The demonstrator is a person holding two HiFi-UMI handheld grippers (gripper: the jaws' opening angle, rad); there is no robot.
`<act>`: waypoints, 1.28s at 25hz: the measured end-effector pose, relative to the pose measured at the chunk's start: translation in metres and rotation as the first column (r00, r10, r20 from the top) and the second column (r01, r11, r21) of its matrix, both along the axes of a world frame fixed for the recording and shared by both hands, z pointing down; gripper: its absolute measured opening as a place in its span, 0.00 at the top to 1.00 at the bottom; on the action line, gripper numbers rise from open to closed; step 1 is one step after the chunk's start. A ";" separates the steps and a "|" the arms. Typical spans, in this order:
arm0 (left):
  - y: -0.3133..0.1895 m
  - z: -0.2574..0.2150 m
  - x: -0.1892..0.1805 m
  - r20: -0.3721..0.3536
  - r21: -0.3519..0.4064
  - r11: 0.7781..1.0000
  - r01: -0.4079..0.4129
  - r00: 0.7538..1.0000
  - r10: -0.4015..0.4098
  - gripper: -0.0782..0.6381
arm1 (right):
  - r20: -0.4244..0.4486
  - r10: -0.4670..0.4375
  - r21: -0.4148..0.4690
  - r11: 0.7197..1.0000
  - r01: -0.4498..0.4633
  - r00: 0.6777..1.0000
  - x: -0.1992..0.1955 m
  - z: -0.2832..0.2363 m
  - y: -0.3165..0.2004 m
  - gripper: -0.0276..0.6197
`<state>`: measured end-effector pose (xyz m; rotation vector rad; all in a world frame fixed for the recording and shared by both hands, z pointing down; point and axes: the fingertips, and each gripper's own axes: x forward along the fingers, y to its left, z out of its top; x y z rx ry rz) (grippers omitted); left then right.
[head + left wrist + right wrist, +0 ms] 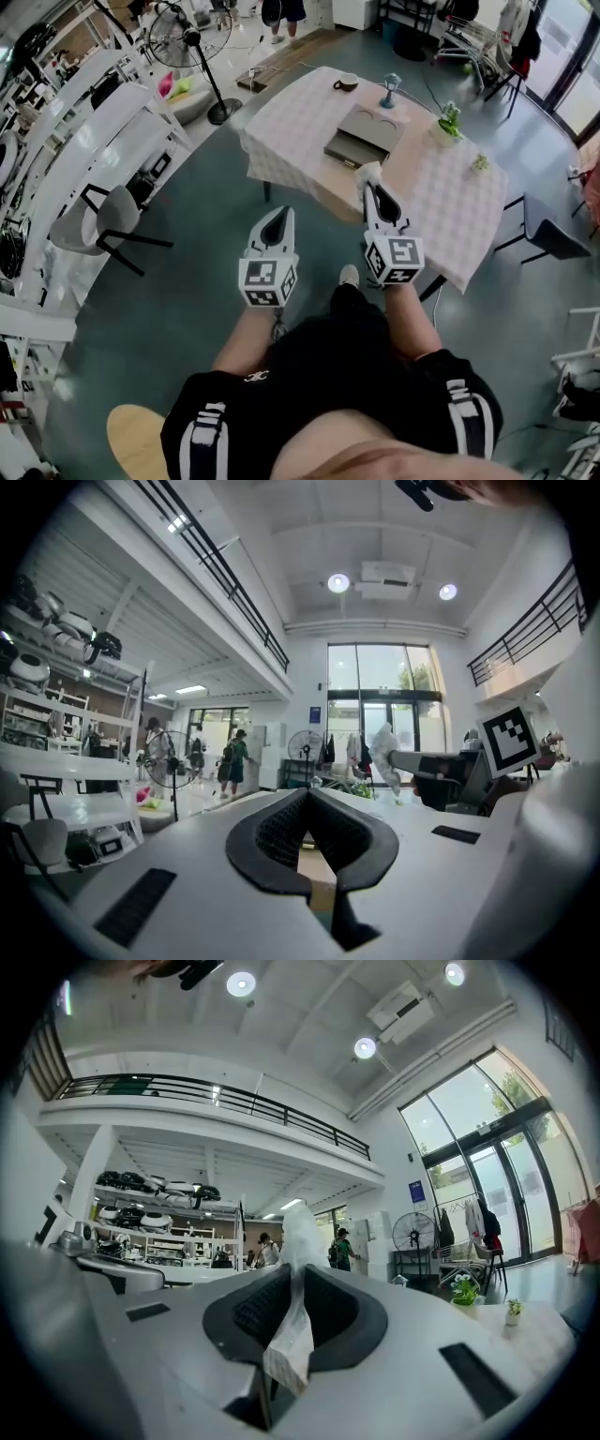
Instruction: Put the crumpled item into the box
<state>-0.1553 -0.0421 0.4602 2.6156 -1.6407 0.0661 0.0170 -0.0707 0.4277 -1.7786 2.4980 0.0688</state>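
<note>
Crumpled item (368,174): white and paper-like, clamped between the jaws of my right gripper (375,193). In the right gripper view one end bulges out past the tips and a flat strip hangs down behind the pads. I hold it in the air above the near edge of the table (441,211), close to the near side of the box (364,133) and not in it.

Box: flat, grey-brown, lying on the table's pale checked cloth.

Left gripper (278,216): jaw tips pressed together with nothing between them. It is level with my right gripper and to its left, over the floor just off the table's edge.

Also on the table, beyond the box: a cup (346,82) and a potted plant (448,120).

On the floor, well apart: a standing fan (192,36).
</note>
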 end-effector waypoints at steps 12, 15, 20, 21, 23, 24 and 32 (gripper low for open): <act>-0.164 -0.013 0.066 0.017 -0.033 0.999 -0.003 1.000 0.004 0.90 | 0.008 -0.007 -0.049 0.999 0.007 1.000 0.062 -0.003 -0.164 0.89; -0.199 -0.014 0.086 0.024 -0.053 0.999 -0.013 1.000 0.014 0.90 | 0.013 -0.005 -0.074 0.997 0.006 1.000 0.080 -0.001 -0.199 0.89; -0.258 -0.010 0.114 0.045 -0.072 0.997 -0.026 0.999 0.030 0.90 | 0.025 -0.001 -0.087 0.996 0.003 1.000 0.106 0.004 -0.256 0.89; -0.271 -0.010 0.119 0.046 -0.073 0.997 -0.029 0.998 0.032 0.90 | 0.026 0.002 -0.089 0.996 0.001 1.000 0.111 0.004 -0.267 0.89; -0.291 -0.012 0.128 0.043 -0.073 0.997 -0.031 0.998 0.035 0.90 | 0.027 0.004 -0.093 0.996 -0.001 1.000 0.120 0.006 -0.285 0.89; -0.299 -0.014 0.132 0.040 -0.071 0.997 -0.032 0.999 0.035 0.90 | 0.027 0.003 -0.097 0.995 0.000 1.000 0.123 0.007 -0.293 0.89; -0.345 -0.015 0.138 0.036 -0.084 0.995 -0.062 0.997 0.065 0.90 | 0.038 0.008 -0.174 0.985 -0.001 0.999 0.122 0.029 -0.331 0.89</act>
